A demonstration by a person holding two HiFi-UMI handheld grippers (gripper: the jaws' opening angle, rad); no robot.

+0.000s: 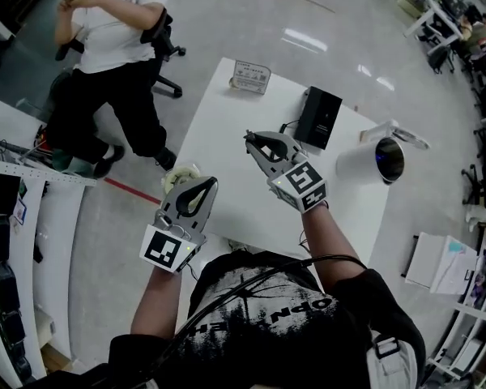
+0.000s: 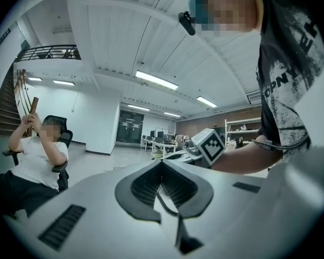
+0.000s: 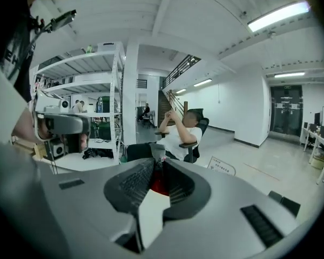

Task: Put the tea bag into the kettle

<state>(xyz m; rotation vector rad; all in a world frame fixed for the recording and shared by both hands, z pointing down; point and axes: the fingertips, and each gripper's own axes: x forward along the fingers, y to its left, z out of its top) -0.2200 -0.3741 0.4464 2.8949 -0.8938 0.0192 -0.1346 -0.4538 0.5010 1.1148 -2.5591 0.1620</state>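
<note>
Red item (image 3: 158, 184) mostly hidden in R gripper (image 3: 157, 160)

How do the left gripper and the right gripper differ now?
The left gripper has its jaws together on nothing; the right gripper is shut on something red, likely the tea bag. The right gripper reaches farther over the table than the left gripper. Both are grey with a marker cube.

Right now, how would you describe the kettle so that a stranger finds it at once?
Find the white table in the middle of the floor and go to its right edge. The kettle is there, right of the black box. It alone is white and round, with a dark open mouth.
</note>
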